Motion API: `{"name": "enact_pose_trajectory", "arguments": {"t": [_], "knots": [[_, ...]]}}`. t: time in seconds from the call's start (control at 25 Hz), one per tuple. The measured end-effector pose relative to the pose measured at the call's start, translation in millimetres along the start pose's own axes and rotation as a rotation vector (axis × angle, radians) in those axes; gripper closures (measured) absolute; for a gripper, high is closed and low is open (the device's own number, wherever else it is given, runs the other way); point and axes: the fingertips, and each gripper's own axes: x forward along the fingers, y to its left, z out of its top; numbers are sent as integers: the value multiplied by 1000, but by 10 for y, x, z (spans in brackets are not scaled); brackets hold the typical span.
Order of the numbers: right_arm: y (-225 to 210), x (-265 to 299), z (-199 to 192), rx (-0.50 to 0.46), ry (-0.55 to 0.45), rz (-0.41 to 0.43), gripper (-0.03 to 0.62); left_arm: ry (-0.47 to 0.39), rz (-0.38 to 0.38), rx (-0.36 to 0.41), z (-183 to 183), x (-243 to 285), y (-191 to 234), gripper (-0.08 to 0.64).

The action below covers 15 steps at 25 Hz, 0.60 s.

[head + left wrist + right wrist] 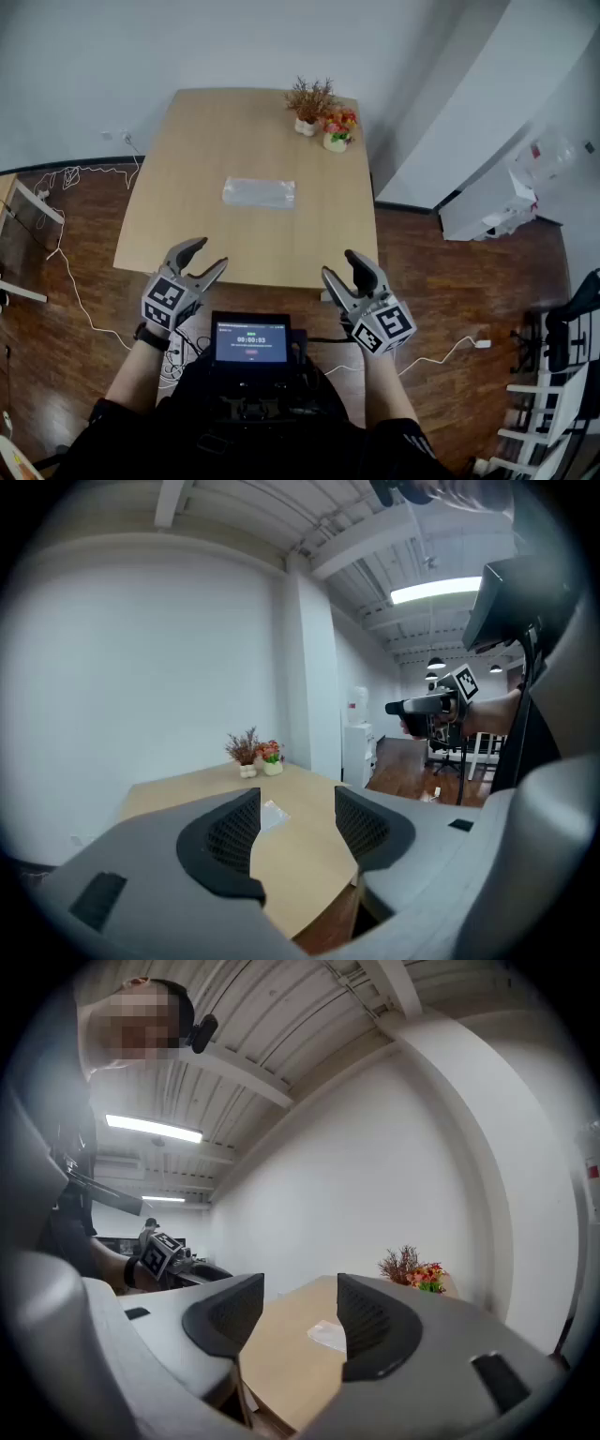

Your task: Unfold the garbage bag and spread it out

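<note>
Folded clear plastic garbage bag (259,192), centre of pale wood tabletop (187,141): prob. light, limp, slippery; pinch a corner. Jaws wide apart, empty, at near edge: left gripper (206,255), right gripper (342,265)

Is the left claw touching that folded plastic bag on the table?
Apart. The head view shows the left gripper at the table edge, bare wood between it and the garbage bag.

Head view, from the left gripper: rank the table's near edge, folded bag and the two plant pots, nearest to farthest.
1. Table's near edge, right by the left gripper.
2. Folded garbage bag, mid-table.
3. Dried-plant pot and flower pot, far right corner, side by side; too close to call between them.
</note>
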Motion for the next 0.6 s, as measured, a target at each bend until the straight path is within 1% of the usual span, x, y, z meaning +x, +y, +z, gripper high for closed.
{"name": "enact_pose_trajectory", "arguments": {"t": [0.28,0.44,0.6], "knots": [[-18,60,-54,-4,11,14,327,17,-1,5,-12,94,22,313],[-83,183,-75,8,22,8,328,23,-19,12,-6,231,117,313],[-190,359,-38,-1,32,-4,328,24,-44,22,27,452,254,313]]}}
